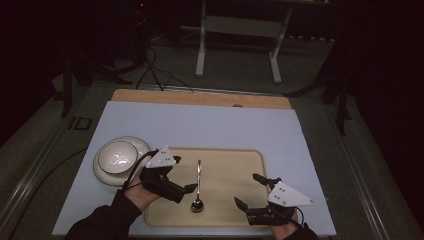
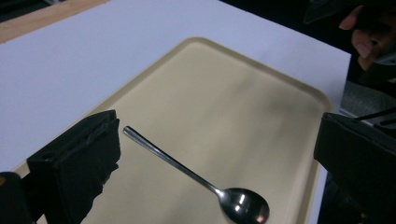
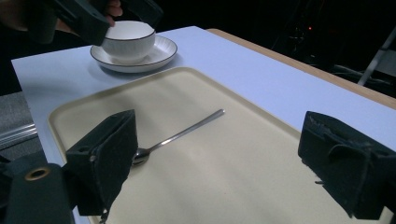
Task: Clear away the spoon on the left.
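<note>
Center frame, a steel spoon (image 1: 198, 186) lies ungrasped on the beige tray (image 1: 240, 200); left gripper (image 1: 186, 189) and right gripper (image 1: 251, 191), jaws apart, flank it, pickup apparently pending.

Tray (image 1: 225, 165): pale beige, plain, no pattern I can see. Spoon (image 1: 198, 185) on it: shiny silver metal, bowl end darker with glints. Bowl (image 1: 118, 156) at 9 o'clock from the spoon: white, thin dark line round the rim; saucer (image 3: 163, 51) matches, white with a dark edge line. Mat (image 1: 200, 120): light bluish white. Table (image 1: 200, 97) strip at 12 o'clock: tan wood. Both grippers, left (image 1: 182, 191) and right (image 1: 252, 192): black jaws, grey top plates.
</note>
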Tool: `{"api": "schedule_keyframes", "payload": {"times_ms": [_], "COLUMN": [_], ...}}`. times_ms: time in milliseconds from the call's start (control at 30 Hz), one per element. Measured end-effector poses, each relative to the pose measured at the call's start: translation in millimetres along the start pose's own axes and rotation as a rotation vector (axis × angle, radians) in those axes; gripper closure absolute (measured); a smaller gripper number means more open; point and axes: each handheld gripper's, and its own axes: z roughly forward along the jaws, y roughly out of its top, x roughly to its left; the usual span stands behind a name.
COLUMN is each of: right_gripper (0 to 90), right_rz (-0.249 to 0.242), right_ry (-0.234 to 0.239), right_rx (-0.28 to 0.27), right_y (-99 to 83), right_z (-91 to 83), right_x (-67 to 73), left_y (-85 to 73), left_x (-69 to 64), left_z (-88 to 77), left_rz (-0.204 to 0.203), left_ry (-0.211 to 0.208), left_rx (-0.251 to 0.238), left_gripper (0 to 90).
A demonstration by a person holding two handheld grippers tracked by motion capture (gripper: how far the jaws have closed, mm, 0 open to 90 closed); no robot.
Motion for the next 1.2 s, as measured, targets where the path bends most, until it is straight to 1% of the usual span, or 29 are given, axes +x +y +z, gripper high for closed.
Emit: {"api": "schedule_keyframes", "payload": {"times_ms": [33, 133, 200, 233, 367, 500, 567, 633, 667, 700, 833, 867, 967, 1100, 1200], "right_gripper": [12.1, 12.1, 12.1, 12.1, 12.1, 12.1, 12.1, 12.1, 12.1, 12.1, 12.1, 12.1, 12.1, 12.1, 12.0], "right_rz": [0.000, -0.002, -0.003, -0.002, -0.003, -0.004, -0.005, -0.005, -0.005, -0.001, -0.006, -0.006, -0.003, 0.002, 0.003], "right_ry": [-0.001, 0.000, -0.001, -0.001, -0.003, -0.002, -0.004, -0.002, -0.002, -0.002, -0.001, -0.001, 0.009, 0.025, 0.025], "right_rx": [-0.001, 0.000, 0.000, -0.001, 0.002, 0.003, 0.003, 0.001, 0.001, -0.002, 0.001, 0.001, 0.010, 0.021, 0.027], "right_y": [0.0, 0.0, 0.0, 0.0, -0.2, -0.2, -0.1, -0.1, -0.1, 0.1, -0.1, -0.1, -0.3, -0.7, -1.0], "right_z": [0.2, 0.4, 0.5, 0.4, 0.7, 1.1, 1.1, 0.7, 0.7, 0.2, 0.6, 0.6, 1.5, 2.9, 3.4], "right_x": [0.2, 0.4, 0.4, 0.4, 0.3, 0.7, 0.8, 0.5, 0.5, 0.6, 0.7, 0.7, 1.0, 1.7, 1.9], "left_y": [-1.2, -7.5, -9.9, -15.0, -24.5, -32.2, -36.0, -40.0, -40.0, -44.1, -52.5, -52.5, -59.0, -65.3, -70.0], "left_x": [0.7, 4.3, 5.1, 6.2, 8.0, 6.1, 4.5, 3.2, 3.2, 2.6, 2.0, 2.0, 1.4, 2.9, 3.7], "left_z": [-1.7, -8.1, -10.4, -15.0, -23.1, -28.8, -31.4, -33.6, -33.6, -34.7, -36.0, -36.0, -37.2, -38.8, -38.0], "left_rz": [0.001, -0.020, -0.020, -0.014, -0.022, -0.012, 0.001, 0.000, 0.000, -0.012, -0.021, -0.021, -0.030, -0.029, -0.033], "left_ry": [-0.002, -0.005, -0.009, -0.014, -0.036, -0.031, -0.037, -0.041, -0.041, -0.041, -0.032, -0.032, -0.035, -0.018, -0.010], "left_rx": [-0.004, -0.021, -0.025, -0.032, -0.060, -0.066, -0.077, -0.090, -0.090, -0.093, -0.084, -0.084, -0.090, -0.106, -0.103], "left_gripper": [1.2, 1.2, 1.2, 1.2, 1.2, 1.2, 1.2, 1.2, 1.2, 1.2, 1.2, 1.2, 1.2, 1.2, 1.2]}}
